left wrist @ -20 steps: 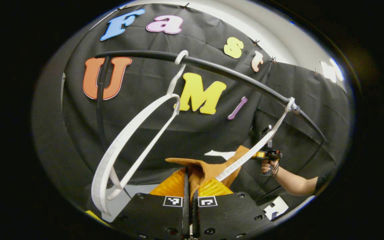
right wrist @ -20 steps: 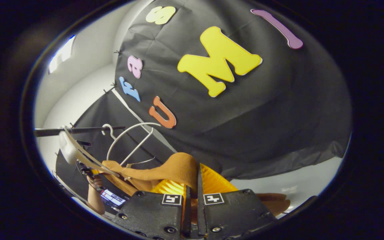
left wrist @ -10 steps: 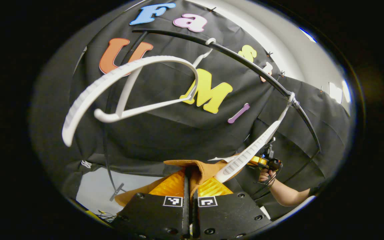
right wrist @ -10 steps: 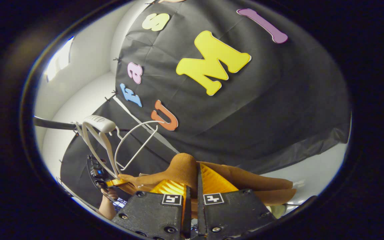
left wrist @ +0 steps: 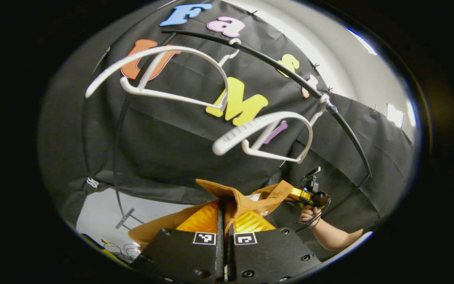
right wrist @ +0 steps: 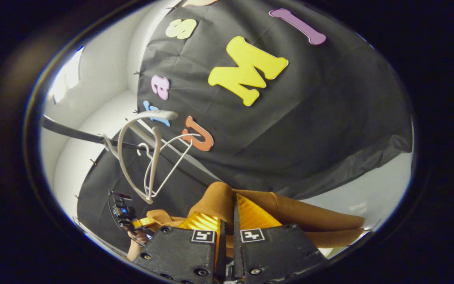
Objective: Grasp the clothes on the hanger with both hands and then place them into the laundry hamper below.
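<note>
The brown garment point(left wrist: 250, 199) hangs stretched between my two grippers, off the hangers. In the left gripper view, my left gripper point(left wrist: 222, 202) is shut on a fold of it. Farther right, my right gripper point(left wrist: 293, 193) pinches the other end, held by a hand point(left wrist: 307, 215). In the right gripper view, my right gripper point(right wrist: 233, 199) is shut on the brown garment point(right wrist: 298, 213), and my left gripper point(right wrist: 142, 223) holds the far end at lower left. Two bare white hangers point(left wrist: 164, 51) point(left wrist: 266, 118) swing tilted from the black rail point(left wrist: 278, 67), above the cloth.
The rail's dark upright post point(left wrist: 116, 157) runs down on the left to a pale floor point(left wrist: 148, 209). Loose cables point(left wrist: 112, 248) lie at the lower left. In the right gripper view the rail point(right wrist: 73, 134) and both hangers point(right wrist: 132, 165) sit left of the garment.
The near hanger has slipped out of the garment and swung up to the rail. Both hangers now swing bare, and both grippers have carried the cloth lower.
</note>
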`<move>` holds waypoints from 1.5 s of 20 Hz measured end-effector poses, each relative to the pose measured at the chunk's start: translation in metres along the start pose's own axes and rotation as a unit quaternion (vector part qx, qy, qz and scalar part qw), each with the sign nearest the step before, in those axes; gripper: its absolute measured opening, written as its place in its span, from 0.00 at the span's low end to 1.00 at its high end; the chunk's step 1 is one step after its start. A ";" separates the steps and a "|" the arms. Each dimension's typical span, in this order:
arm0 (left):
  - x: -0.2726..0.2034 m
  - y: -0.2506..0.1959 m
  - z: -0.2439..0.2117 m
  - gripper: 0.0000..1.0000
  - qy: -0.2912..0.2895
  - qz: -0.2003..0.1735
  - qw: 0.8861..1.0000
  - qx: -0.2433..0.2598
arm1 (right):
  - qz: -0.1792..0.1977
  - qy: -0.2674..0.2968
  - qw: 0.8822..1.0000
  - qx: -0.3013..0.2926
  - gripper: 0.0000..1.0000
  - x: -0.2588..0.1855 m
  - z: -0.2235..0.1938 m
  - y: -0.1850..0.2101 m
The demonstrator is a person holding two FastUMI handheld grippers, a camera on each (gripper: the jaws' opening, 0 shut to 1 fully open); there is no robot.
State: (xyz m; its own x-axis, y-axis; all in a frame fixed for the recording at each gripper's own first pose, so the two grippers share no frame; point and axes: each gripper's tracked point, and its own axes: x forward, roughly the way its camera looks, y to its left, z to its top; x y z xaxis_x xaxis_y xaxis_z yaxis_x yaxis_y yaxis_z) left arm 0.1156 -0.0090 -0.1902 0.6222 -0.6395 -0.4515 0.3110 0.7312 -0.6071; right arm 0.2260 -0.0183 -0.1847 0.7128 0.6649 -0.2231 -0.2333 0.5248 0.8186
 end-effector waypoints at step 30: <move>0.054 -0.053 -0.141 0.07 0.028 -0.001 0.999 0.042 | 0.005 0.115 0.992 0.043 0.10 0.053 -0.182 0.023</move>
State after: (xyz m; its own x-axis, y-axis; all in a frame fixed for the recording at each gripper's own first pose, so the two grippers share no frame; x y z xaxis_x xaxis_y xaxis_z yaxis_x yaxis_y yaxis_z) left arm 0.0319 -0.1159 -0.2749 0.5806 -0.6521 -0.4875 0.3729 0.7452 -0.5528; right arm 0.1383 0.1261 -0.2743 0.5381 0.7791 -0.3217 -0.1760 0.4771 0.8610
